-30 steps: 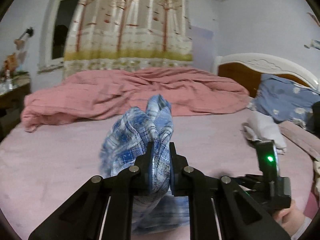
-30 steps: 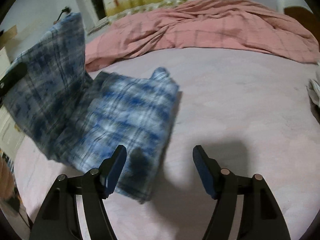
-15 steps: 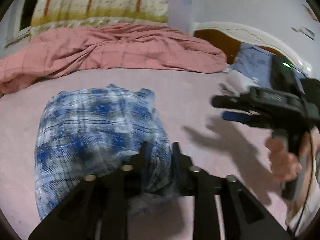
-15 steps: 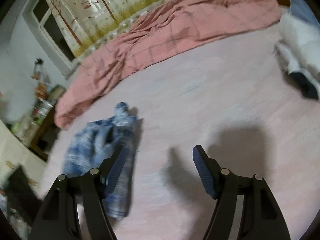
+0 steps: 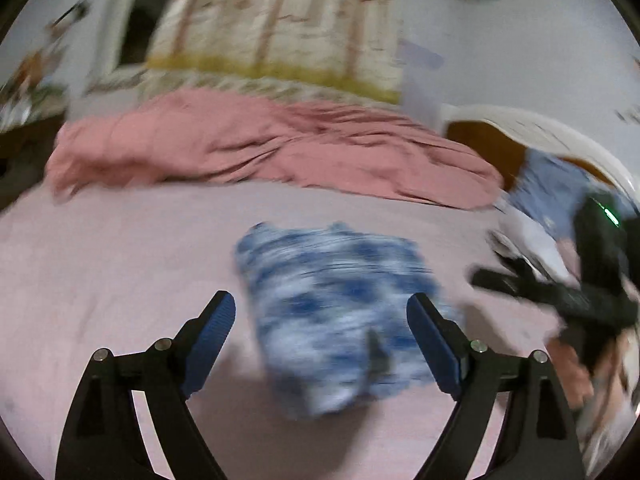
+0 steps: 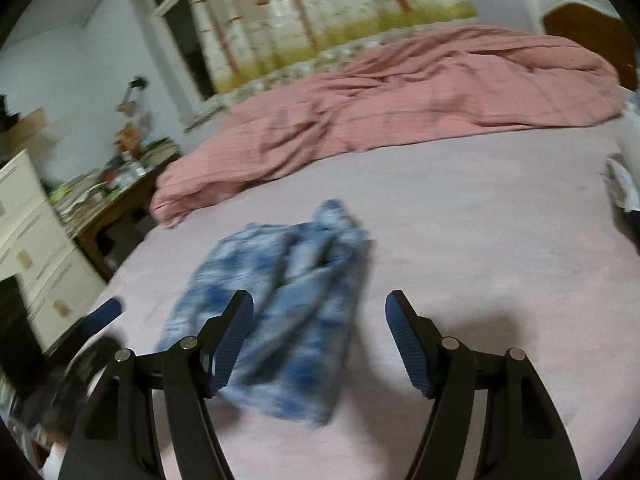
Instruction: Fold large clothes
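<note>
A blue and white plaid shirt (image 5: 336, 304) lies folded in a compact rectangle on the pink bed sheet (image 5: 120, 264). It also shows in the right wrist view (image 6: 280, 312). My left gripper (image 5: 320, 332) is open and empty, held above the near edge of the shirt. My right gripper (image 6: 320, 336) is open and empty, just right of and above the shirt. The right gripper also appears at the right of the left wrist view (image 5: 560, 292). Both views are motion-blurred.
A rumpled pink quilt (image 5: 260, 148) lies across the far side of the bed. A blue pillow (image 5: 552, 188) and white headboard (image 5: 520, 124) are at the right. White clothes (image 6: 620, 180) lie at the right edge. A cluttered side table (image 6: 116, 188) and white drawers (image 6: 32, 240) stand left.
My left gripper let go of the shirt and opened wide, then pulled back. The shirt now lies folded flat on the bed. My right gripper swung back toward the shirt.
</note>
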`<move>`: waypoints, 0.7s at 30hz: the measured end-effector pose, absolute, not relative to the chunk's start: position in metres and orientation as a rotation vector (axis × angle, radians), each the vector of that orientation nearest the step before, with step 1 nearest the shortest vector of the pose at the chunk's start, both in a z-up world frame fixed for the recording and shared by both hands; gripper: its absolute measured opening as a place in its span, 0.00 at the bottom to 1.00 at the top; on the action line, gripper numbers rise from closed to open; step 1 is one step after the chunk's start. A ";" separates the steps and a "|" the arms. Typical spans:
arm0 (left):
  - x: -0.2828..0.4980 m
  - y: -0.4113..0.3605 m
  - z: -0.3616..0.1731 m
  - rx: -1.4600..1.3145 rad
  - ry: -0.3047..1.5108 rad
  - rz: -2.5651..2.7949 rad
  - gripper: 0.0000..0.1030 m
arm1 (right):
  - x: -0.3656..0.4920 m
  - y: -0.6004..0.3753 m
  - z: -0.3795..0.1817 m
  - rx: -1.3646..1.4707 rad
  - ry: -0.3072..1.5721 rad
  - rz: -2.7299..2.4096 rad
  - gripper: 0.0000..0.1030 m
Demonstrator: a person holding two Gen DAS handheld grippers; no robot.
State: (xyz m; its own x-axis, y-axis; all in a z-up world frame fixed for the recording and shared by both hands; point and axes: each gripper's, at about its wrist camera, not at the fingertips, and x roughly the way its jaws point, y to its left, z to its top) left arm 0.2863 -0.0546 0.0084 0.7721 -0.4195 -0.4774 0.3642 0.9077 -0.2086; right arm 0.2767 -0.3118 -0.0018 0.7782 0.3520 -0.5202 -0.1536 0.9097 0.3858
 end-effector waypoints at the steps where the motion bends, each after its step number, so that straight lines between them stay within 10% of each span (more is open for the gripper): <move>1: 0.294 -0.046 0.002 -0.138 0.568 -0.402 0.84 | 0.277 -0.305 -0.005 0.332 0.637 0.303 0.69; 14: 0.307 -0.031 -0.021 -0.182 0.649 -0.370 0.81 | 0.256 -0.246 0.000 0.050 0.545 0.308 0.59; 21: 0.307 -0.050 -0.045 -0.100 0.685 -0.303 0.80 | 0.267 -0.241 -0.023 -0.006 0.639 0.226 0.11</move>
